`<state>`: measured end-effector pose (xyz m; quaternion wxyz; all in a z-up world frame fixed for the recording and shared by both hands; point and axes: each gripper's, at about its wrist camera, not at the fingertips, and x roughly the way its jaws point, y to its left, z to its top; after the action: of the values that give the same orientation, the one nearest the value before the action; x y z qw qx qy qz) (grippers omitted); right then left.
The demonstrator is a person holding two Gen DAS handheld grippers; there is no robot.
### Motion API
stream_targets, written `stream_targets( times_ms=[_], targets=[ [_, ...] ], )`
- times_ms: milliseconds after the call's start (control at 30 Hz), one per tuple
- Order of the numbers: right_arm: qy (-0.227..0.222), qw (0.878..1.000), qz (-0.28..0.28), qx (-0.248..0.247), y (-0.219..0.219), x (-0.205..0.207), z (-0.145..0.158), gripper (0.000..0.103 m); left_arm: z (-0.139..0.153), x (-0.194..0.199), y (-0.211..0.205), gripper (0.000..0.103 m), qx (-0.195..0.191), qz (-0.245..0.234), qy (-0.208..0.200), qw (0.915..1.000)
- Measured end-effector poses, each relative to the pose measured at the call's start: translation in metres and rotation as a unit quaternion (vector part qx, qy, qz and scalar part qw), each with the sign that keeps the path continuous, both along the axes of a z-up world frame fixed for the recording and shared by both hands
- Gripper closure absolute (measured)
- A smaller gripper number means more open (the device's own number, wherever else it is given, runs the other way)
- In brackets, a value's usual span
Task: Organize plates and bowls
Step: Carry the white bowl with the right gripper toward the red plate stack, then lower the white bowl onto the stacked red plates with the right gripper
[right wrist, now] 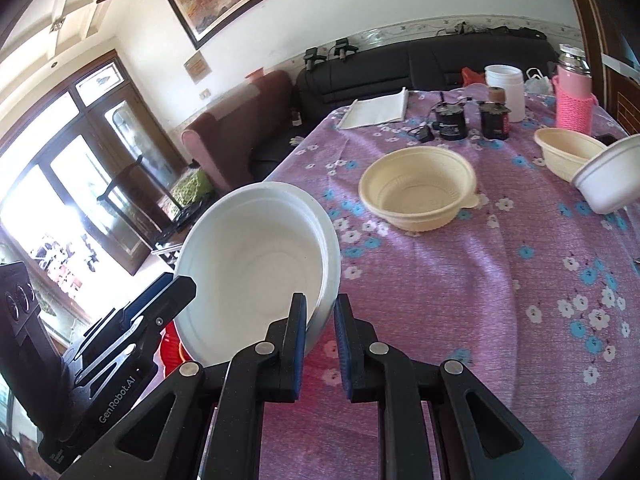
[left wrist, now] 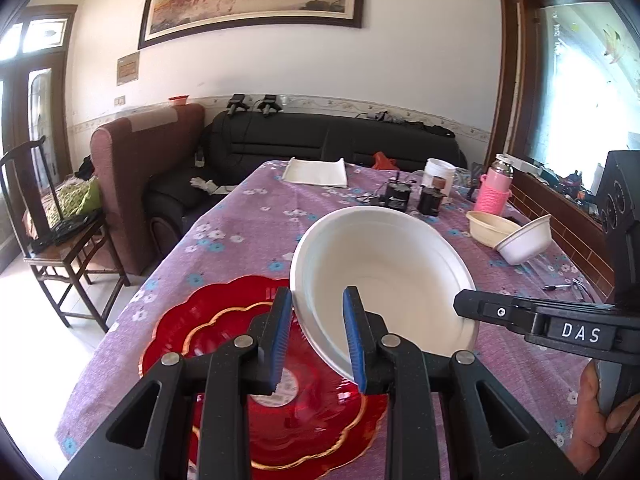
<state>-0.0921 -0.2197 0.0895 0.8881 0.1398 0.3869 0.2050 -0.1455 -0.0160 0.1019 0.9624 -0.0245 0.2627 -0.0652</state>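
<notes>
Bowl (left wrist: 384, 280) hangs tilted between my grippers, above the red plate (left wrist: 224, 320): right gripper (right wrist: 320, 344) pinching its rim, left gripper (left wrist: 316, 336) slightly spread astride the opposite rim. Probably light, crushable foam; grip rims gently.

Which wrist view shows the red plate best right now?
The left wrist view: the red plate lies on the tablecloth with its scalloped gold-edged rim showing, partly behind the left gripper and the white bowl. The right wrist view shows only a red sliver under the bowl.
</notes>
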Motion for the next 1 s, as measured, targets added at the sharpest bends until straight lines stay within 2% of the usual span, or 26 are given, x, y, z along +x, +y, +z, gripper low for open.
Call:
stream_targets(
  times_ms=[233,400,633,1000],
  targets=[
    [0.006,0.999,0.043,-0.006,0.040,0.006,-0.002,0.087,-0.006,-0.006,0.041,0.079,-0.017,0.036,0.017,0.9991],
    [0.025,0.997,0.071,-0.007,0.064,0.011,-0.014,0.087,-0.019,-0.008,0.059,0.079,-0.015,0.055,0.036,0.9978],
    [0.066,0.994,0.084,-0.007,0.077,0.015,-0.043,0.087,-0.039,-0.003,0.067,0.079,-0.015,0.061,0.063,0.9960],
    [0.083,0.993,0.087,-0.014,0.081,0.021,-0.054,0.087,-0.051,0.003,0.070,0.079,-0.018,0.061,0.079,0.9948]
  ],
)
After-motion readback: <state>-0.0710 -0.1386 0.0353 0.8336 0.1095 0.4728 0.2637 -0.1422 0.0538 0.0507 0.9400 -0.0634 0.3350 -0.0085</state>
